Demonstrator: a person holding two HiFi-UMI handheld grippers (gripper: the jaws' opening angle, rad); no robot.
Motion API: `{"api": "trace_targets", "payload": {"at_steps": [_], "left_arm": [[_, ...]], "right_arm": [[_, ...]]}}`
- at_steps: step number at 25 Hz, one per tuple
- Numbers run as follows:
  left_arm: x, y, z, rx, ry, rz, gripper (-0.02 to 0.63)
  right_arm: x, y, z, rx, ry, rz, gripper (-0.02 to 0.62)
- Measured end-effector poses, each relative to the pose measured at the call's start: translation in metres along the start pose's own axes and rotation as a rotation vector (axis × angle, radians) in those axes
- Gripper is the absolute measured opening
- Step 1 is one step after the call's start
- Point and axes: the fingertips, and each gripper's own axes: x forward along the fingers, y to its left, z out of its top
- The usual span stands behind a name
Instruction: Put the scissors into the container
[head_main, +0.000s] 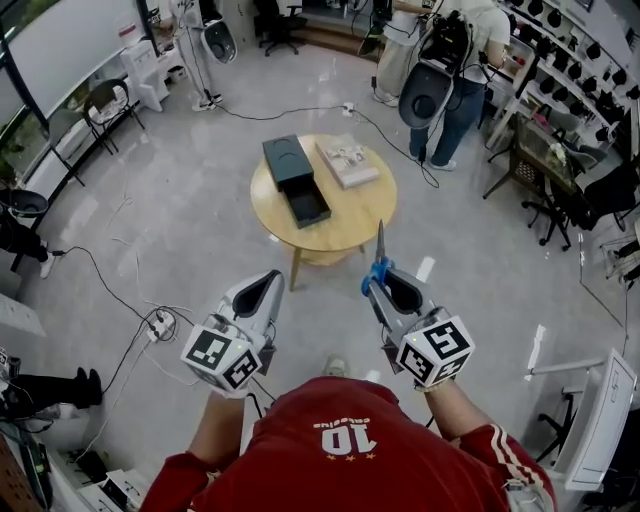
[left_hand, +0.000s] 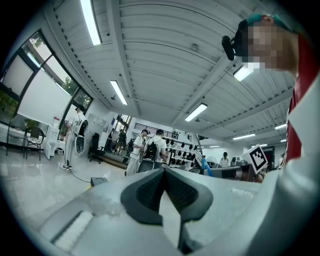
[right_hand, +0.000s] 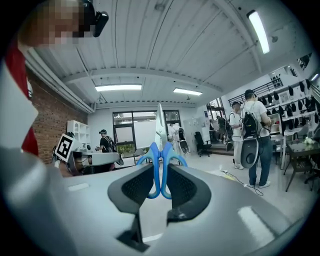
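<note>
Right hand-held gripper (right_hand: 160, 172) clamped on scissors (right_hand: 161, 150) by blue handles, blades upright; left hand-held gripper (left_hand: 163, 176) jaws together, empty.

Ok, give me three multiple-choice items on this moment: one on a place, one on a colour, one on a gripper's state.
1. Where is the black container?
A. on the round wooden table
B. under it
C. held up in the air

2. What colour are the scissors' handles?
A. red
B. blue
C. yellow

3. How is the left gripper?
A. shut, with nothing in it
B. shut on the scissors
C. wide open

Answers:
1 A: it sits on the tabletop beside a book.
2 B: blue loops show between the right gripper's pads.
3 A: its jaws meet with nothing between them.
</note>
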Motion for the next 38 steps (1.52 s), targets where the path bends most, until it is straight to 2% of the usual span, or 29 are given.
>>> {"api": "trace_targets", "payload": {"at_steps": [8, 19, 31, 38], "left_arm": [[0.036, 0.013, 0.009, 0.026, 0.008, 0.042, 0.002], [0.084, 0.004, 0.017, 0.045, 0.014, 0.082, 0.002], [0.102, 0.007, 0.015, 0.057, 0.042, 0.076, 0.002], [0.116, 0.028, 0.008, 0.019, 0.047, 0.061, 0.002]], "right_arm": [[0.027, -0.031, 0.008, 0.007, 0.001, 0.060, 0.086], [0.043, -0.078, 0.016, 0.037, -0.003, 0.125, 0.086], [0.052, -0.101, 0.011, 0.076, 0.008, 0.110, 0.086], [0.068, -0.106, 0.004, 0.075, 0.028, 0.077, 0.086]]}}
